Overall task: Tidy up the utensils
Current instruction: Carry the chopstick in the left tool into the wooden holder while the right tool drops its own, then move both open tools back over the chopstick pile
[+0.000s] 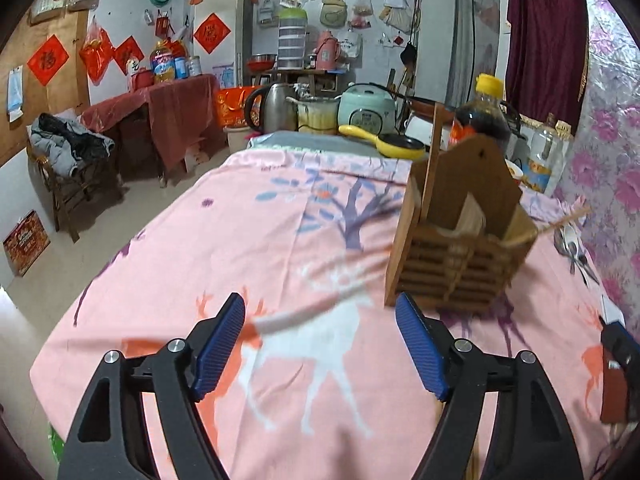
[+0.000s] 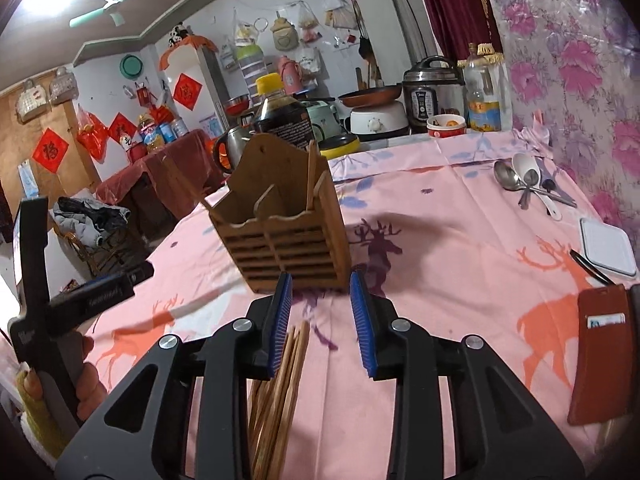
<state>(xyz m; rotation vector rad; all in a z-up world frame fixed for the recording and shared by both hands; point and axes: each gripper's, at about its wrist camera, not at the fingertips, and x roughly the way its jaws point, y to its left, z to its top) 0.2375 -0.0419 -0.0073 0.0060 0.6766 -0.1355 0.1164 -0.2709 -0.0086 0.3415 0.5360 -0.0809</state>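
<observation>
A slatted wooden utensil holder [image 1: 460,248] stands on the pink deer-print tablecloth [image 1: 248,240] with a few chopsticks upright in it. My left gripper [image 1: 320,344] is open wide just left of and nearer than the holder, with only cloth and a blurred pale stick [image 1: 312,308] between its pads. In the right wrist view the holder [image 2: 280,236] is straight ahead. My right gripper [image 2: 322,320] stands partly open in front of it. A bundle of wooden chopsticks [image 2: 280,380] lies beside and under its left finger, and the pads do not press on it. Several spoons [image 2: 524,180] are piled at the far right.
A dark sauce bottle [image 2: 280,112] stands behind the holder. A white flat box [image 2: 608,248] and a red-brown card case [image 2: 600,352] lie at the right. A red bowl [image 2: 446,124], cookers and a yellow pan [image 1: 400,144] line the far edge. A hand [image 2: 90,384] grips the left tool.
</observation>
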